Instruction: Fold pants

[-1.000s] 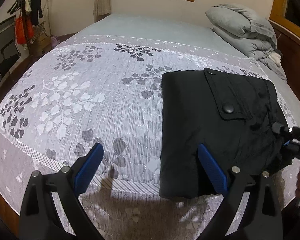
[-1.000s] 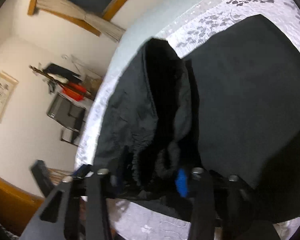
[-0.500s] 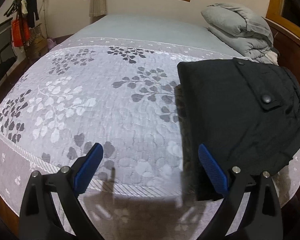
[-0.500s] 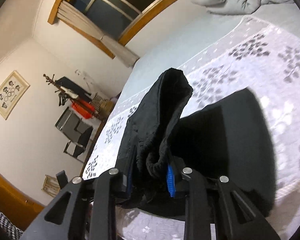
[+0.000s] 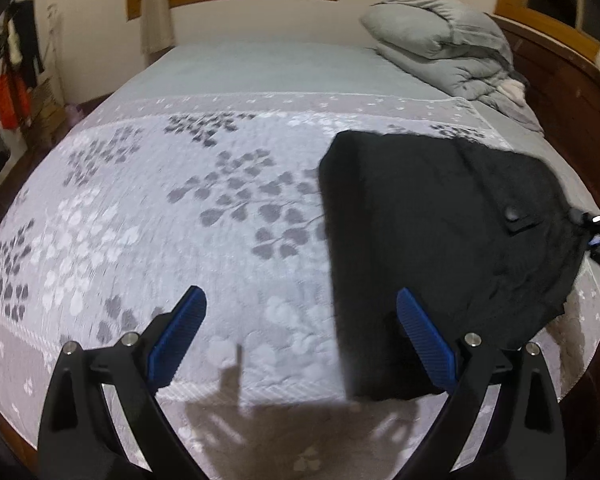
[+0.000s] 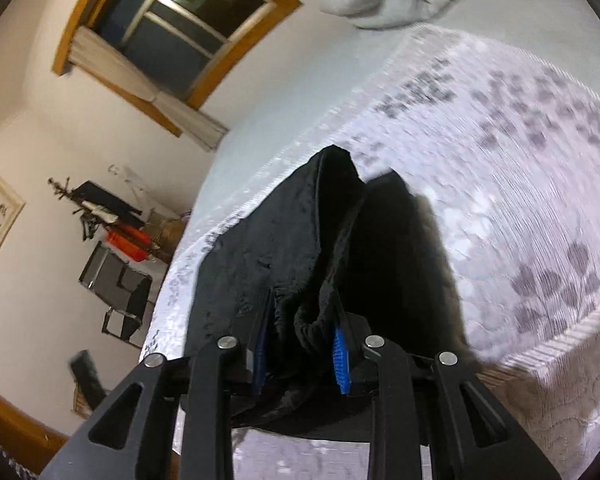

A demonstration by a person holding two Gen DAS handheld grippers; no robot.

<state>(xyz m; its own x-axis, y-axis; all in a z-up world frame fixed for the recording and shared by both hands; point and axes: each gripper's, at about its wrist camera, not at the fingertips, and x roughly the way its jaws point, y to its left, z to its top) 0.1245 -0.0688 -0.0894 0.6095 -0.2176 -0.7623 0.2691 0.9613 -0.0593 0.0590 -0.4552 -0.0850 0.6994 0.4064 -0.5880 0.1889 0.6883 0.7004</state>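
Observation:
Black pants (image 5: 428, 232) lie folded into a thick rectangle on the right side of the bed, a snap-button pocket flap on top. My left gripper (image 5: 300, 312) hangs open above the bedspread, its right blue pad over the near left edge of the pants, with nothing between the fingers. My right gripper (image 6: 300, 344) is shut on a bunched edge of the pants (image 6: 292, 264), lifting the cloth into a ridge. In the left wrist view the right gripper (image 5: 598, 228) shows at the far right edge beside the pants.
The bed carries a lilac leaf-patterned bedspread (image 5: 180, 208). A folded grey duvet (image 5: 440, 48) lies at the head on the right, by the wooden bed frame (image 5: 572, 88). A coat rack (image 6: 100, 208) and a chair (image 6: 116, 288) stand by the far wall.
The pants have slid to the right across the bed, pulled by the right gripper, which has swung round with the lifted edge. The left gripper drifted sideways and stayed open.

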